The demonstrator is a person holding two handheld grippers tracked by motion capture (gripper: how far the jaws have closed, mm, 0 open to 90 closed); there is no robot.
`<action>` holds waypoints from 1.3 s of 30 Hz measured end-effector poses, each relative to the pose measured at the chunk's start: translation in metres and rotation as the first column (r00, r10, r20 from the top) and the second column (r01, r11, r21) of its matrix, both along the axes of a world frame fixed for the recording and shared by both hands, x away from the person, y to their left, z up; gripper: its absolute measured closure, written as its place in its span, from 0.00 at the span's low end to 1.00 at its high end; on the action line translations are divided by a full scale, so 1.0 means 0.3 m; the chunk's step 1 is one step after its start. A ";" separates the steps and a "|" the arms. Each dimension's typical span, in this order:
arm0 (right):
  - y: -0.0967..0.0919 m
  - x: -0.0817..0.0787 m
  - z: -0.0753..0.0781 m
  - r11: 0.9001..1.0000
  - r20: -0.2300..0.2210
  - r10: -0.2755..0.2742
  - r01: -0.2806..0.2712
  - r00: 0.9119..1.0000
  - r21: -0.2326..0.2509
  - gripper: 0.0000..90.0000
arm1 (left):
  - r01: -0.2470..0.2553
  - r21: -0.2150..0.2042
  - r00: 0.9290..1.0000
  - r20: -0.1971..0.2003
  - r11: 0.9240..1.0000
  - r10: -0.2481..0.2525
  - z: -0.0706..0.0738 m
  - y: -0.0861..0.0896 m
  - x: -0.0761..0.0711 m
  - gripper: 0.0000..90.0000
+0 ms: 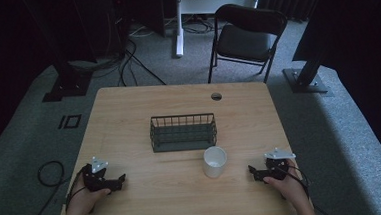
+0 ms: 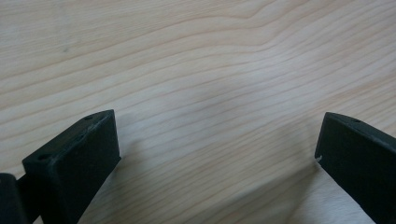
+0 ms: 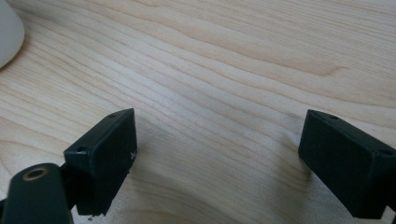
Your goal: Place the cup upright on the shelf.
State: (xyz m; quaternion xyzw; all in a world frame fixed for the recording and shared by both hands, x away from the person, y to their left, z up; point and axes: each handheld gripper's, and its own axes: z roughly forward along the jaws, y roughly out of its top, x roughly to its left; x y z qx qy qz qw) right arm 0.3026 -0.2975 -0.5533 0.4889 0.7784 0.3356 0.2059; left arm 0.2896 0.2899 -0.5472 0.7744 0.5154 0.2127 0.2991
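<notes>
Both tongs, left (image 1: 121, 180) and right (image 1: 252, 171), gape wide, empty, near table (image 1: 184, 198) front edge flanking cup (image 1: 215, 161).

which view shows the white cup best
The high view: the white cup stands whole and upright on the table, in front of the wire basket, with its open top visible. The right gripper view catches just a curved white edge at its upper left corner. The left gripper view gives wood grain and its own tongs.

A light wooden rectangular table (image 1: 129, 116) carries a dark wire basket (image 1: 183, 132) at centre — a white cylindrical cup (image 1: 215, 161) stands just beside it, at five o'clock.
</notes>
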 end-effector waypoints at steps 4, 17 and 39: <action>0.000 0.000 0.000 1.000 0.000 0.000 0.000 1.000 0.000 0.12 | 0.028 -0.001 1.000 0.003 1.000 -0.028 0.008 -0.020 0.004 0.00; 0.000 0.000 0.000 1.000 0.000 0.000 0.000 1.000 0.000 0.12 | 0.111 0.004 0.994 0.009 0.994 -0.112 0.026 -0.089 0.007 0.00; 0.000 0.000 0.000 1.000 0.000 0.000 0.000 1.000 0.000 0.12 | 0.291 -0.030 0.956 0.041 0.956 -0.290 0.051 -0.271 0.023 0.00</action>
